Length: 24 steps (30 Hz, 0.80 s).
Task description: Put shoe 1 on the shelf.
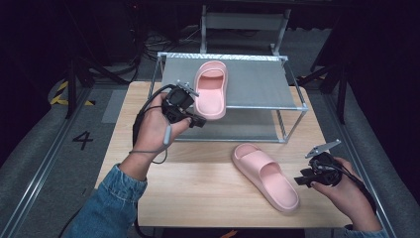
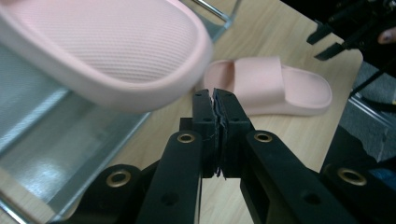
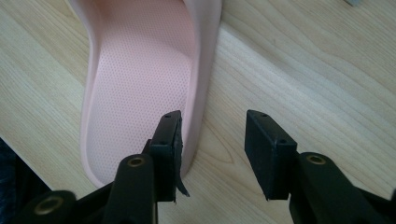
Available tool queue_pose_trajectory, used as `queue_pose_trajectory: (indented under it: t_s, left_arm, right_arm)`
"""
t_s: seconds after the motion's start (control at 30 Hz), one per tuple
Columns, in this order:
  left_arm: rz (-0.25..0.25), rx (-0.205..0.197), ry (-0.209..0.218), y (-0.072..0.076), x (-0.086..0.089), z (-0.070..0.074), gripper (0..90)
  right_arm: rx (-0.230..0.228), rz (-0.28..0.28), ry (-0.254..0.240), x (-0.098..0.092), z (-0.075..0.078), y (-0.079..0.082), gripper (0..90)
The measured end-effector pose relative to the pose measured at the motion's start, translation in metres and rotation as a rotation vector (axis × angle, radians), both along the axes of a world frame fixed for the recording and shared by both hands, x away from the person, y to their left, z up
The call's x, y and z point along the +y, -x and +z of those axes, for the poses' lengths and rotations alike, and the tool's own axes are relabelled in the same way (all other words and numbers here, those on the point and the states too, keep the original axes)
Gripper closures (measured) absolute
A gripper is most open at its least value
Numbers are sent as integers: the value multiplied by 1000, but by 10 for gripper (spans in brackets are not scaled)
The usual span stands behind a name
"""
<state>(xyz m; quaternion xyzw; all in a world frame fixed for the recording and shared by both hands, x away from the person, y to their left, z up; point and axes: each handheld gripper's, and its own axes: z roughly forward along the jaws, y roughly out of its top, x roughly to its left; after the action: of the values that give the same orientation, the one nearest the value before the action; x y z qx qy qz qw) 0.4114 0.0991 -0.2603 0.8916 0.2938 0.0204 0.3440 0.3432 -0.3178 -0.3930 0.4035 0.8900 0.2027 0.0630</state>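
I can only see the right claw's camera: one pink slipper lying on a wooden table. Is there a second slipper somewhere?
Observer: Yes, a matching pink slipper lies on the top shelf of a metal rack.
Operator: Is it fully on the shelf?
Observer: No, its near end overhangs the shelf's front rail.
Operator: And where is the other claw?
Observer: The left claw is shut on nothing, close beside that overhanging end.
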Motion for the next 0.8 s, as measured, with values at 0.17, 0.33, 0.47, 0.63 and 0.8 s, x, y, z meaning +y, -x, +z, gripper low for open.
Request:
queue_pose_trajectory:
  t_s: [0.17,0.33,0.47,0.63,0.8]
  left_arm:
    - [15,-1,-2,-8,-7,-9,859]
    - [20,30,60,-18,-5,-13,870]
    - [37,31,78,-28,-8,-15,845]
    - [49,30,94,-38,-11,-17,830]
    - [61,5,78,-49,-15,-19,792]
  right_arm:
    - [-3,-5,-4,0,0,1,577]
    - [-2,-2,-8,-2,0,0,577]
    - [-4,-4,-4,-2,-1,0,576]
    - [5,-1,-8,-1,-1,0,576]
    - [-6,-2,-5,-2,-1,0,576]
